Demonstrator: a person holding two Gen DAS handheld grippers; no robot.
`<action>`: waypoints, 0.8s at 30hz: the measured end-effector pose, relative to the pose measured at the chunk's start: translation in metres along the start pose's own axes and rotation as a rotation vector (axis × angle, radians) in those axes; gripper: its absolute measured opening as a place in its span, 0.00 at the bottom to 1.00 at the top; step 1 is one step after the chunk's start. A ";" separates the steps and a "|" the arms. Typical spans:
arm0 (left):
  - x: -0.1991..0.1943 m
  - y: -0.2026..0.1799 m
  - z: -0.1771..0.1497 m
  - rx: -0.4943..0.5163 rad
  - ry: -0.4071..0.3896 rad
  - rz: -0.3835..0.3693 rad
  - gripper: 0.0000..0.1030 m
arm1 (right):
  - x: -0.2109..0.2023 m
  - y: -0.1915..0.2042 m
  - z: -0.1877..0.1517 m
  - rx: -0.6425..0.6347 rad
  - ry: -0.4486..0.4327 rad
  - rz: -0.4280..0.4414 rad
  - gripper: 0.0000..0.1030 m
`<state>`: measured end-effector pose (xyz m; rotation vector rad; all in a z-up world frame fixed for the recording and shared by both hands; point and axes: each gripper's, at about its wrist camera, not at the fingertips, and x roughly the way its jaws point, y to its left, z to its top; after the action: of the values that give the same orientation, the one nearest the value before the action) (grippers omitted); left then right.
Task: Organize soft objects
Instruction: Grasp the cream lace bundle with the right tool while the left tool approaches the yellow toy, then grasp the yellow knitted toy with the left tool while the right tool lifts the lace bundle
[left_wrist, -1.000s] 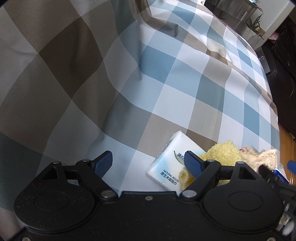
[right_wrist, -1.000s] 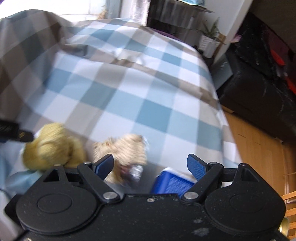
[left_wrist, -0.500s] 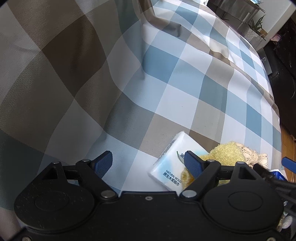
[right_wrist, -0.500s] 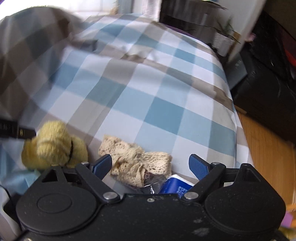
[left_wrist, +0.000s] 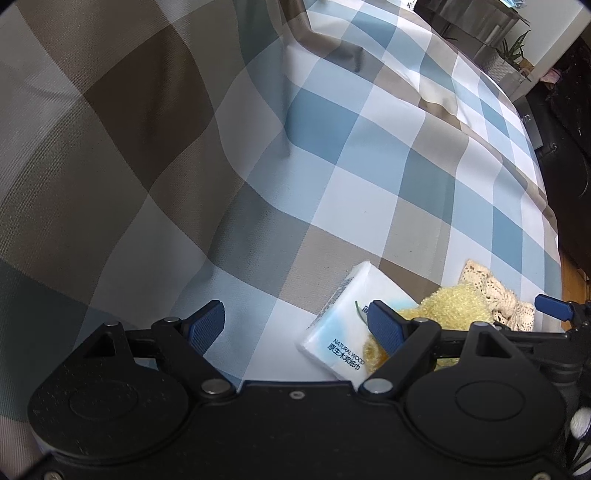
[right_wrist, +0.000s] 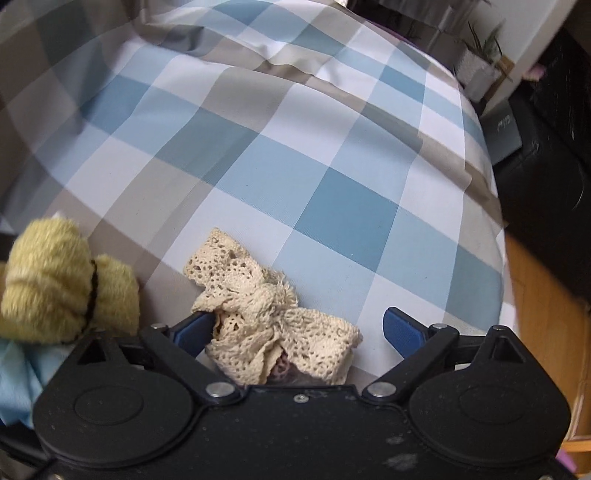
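Note:
A cream lace bow (right_wrist: 269, 314) lies on the checked bedspread (right_wrist: 332, 166), between the open jaws of my right gripper (right_wrist: 301, 328); its left fingertip touches the bow. A fuzzy yellow plush (right_wrist: 59, 284) sits to its left. In the left wrist view the plush (left_wrist: 454, 310) rests partly on a white tissue pack (left_wrist: 347, 328), with the bow (left_wrist: 495, 295) behind it. My left gripper (left_wrist: 295, 325) is open and empty over the bedspread (left_wrist: 258, 166), its right finger over the pack's edge.
A light blue cloth (right_wrist: 18, 380) lies under the plush at lower left. The bed's edge drops to a wooden floor (right_wrist: 546, 332) on the right. Dark furniture (right_wrist: 554, 147) and a potted plant (right_wrist: 480, 55) stand beyond the bed.
The right gripper has moved forward and down onto the lace bow, which now sits between its jaws; the blue item under it is no longer seen. The left gripper barely moved.

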<state>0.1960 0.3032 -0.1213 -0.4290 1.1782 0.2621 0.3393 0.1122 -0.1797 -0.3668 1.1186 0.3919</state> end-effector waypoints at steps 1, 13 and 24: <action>0.000 0.000 0.000 -0.001 0.000 0.000 0.78 | 0.001 -0.002 0.001 0.020 0.003 0.030 0.83; -0.005 -0.001 -0.001 0.012 -0.063 0.009 0.78 | -0.027 -0.023 -0.004 0.210 -0.080 0.100 0.46; -0.016 -0.013 -0.006 0.072 -0.147 -0.068 0.78 | -0.110 -0.051 -0.027 0.412 -0.271 0.184 0.47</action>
<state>0.1909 0.2891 -0.1058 -0.3795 1.0244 0.1883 0.3001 0.0419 -0.0847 0.1501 0.9400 0.3500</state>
